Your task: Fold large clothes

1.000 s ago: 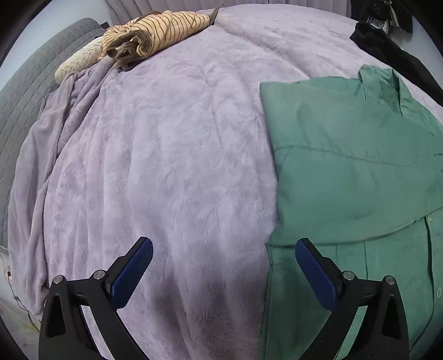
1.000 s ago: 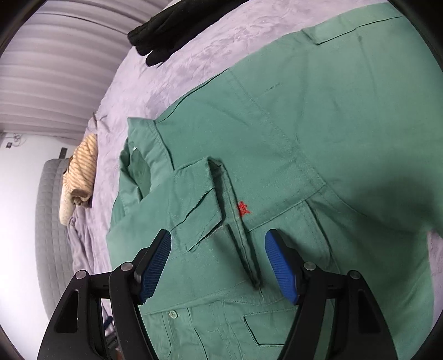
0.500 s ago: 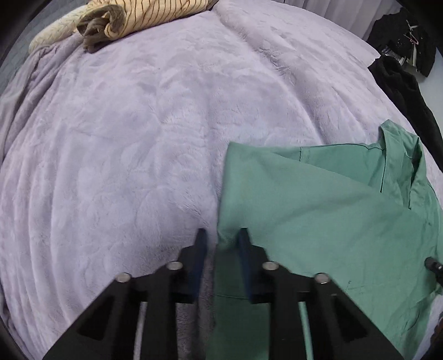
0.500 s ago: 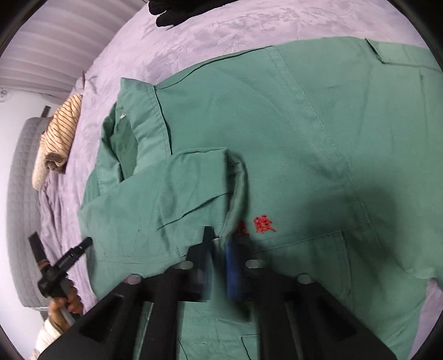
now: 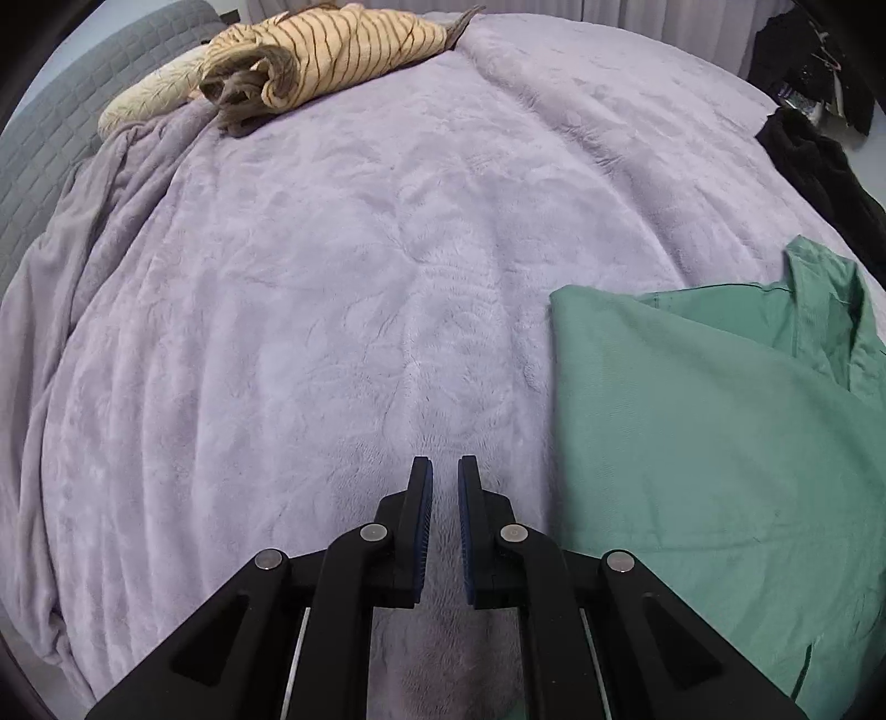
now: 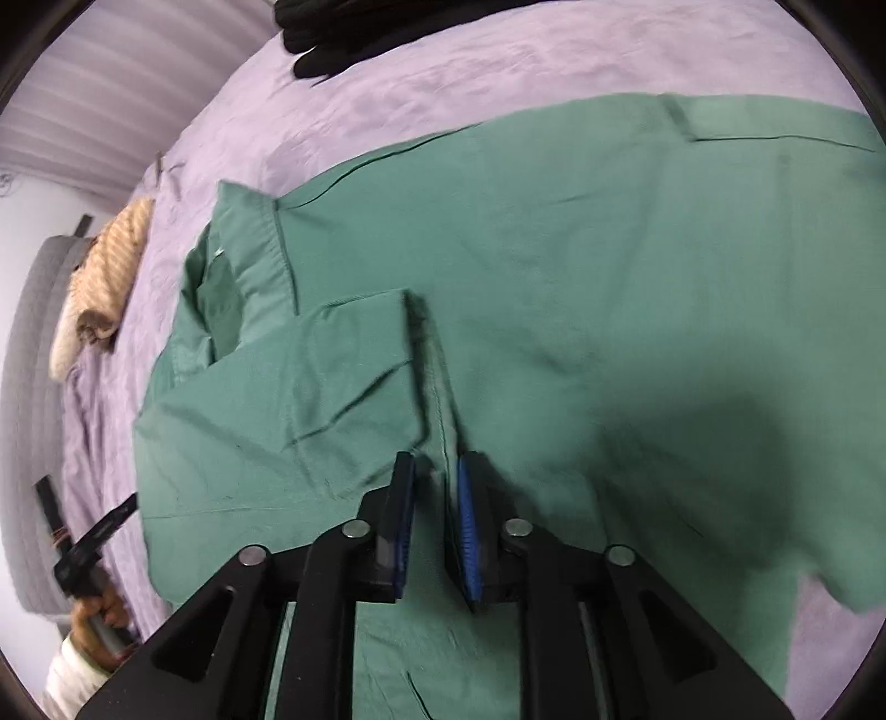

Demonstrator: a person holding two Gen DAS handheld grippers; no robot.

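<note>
A large green shirt point(image 6: 554, 288) lies spread on the purple blanket point(image 5: 332, 310), one sleeve point(image 6: 310, 387) folded across its chest. My right gripper point(image 6: 434, 465) points down at the sleeve's cuff edge. Its jaws are opening by a narrow gap, and a raised fold of the cuff still runs between the pads without being pressed. My left gripper point(image 5: 444, 465) is shut with nothing in it, over bare blanket just left of the shirt's folded side point(image 5: 692, 443). In the right wrist view, the left gripper point(image 6: 124, 507) shows at the lower left, held by a hand point(image 6: 105, 609).
A striped tan garment point(image 5: 332, 50) lies bunched at the far side of the bed beside a pale pillow point(image 5: 149, 99). Black clothing point(image 5: 819, 166) lies at the far right edge. A grey quilted headboard point(image 5: 39, 144) stands on the left.
My left gripper shut at the shirt's side edge, then slid left onto bare blanket. My right gripper shut on the sleeve's cuff, and its pads have since parted a little.
</note>
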